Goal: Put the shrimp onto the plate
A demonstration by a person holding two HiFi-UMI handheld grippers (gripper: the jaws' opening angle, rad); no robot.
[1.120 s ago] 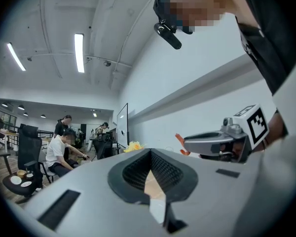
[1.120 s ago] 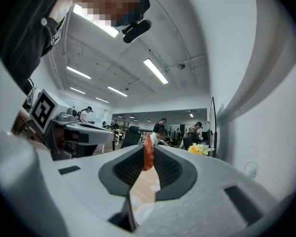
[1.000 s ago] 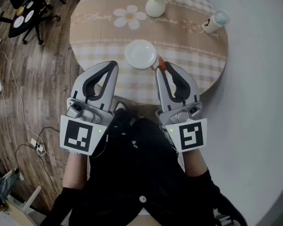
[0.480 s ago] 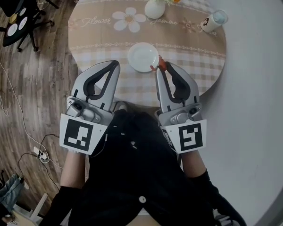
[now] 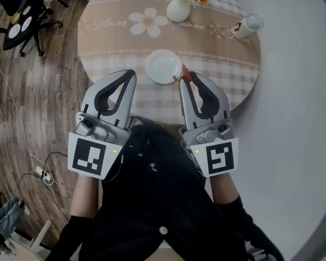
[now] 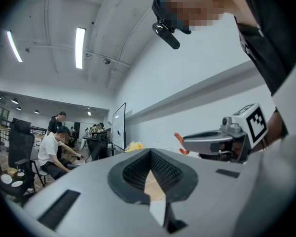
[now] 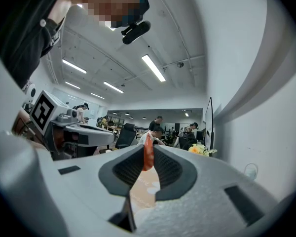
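Ahead of both grippers, on the beige checked tablecloth (image 5: 223, 56) of the round table, the cursive words "Flower" (image 5: 105, 23) and "Jasmine" (image 5: 186, 24) are being displayed on either side of a printed white daisy (image 5: 146, 20). A small orange shrimp (image 7: 148, 152) is being pinched between the tips of the right gripper (image 5: 185, 79), and one end is being pushed out past the pads. The jaws of the left gripper (image 5: 130, 74) are being held pressed together at the tips, and nothing is being gripped between them. The shrimp is being held just beside the right rim of a round white plate (image 5: 163, 67), which is lying just ahead of and to the left of the right gripper's tips; whether the two touch cannot be told. Farther ahead, a white vase of yellow and orange flowers (image 5: 179, 7) is standing. Ahead and to the right, a white lidded cup (image 5: 245, 26) is resting, its brown print too small to be read.
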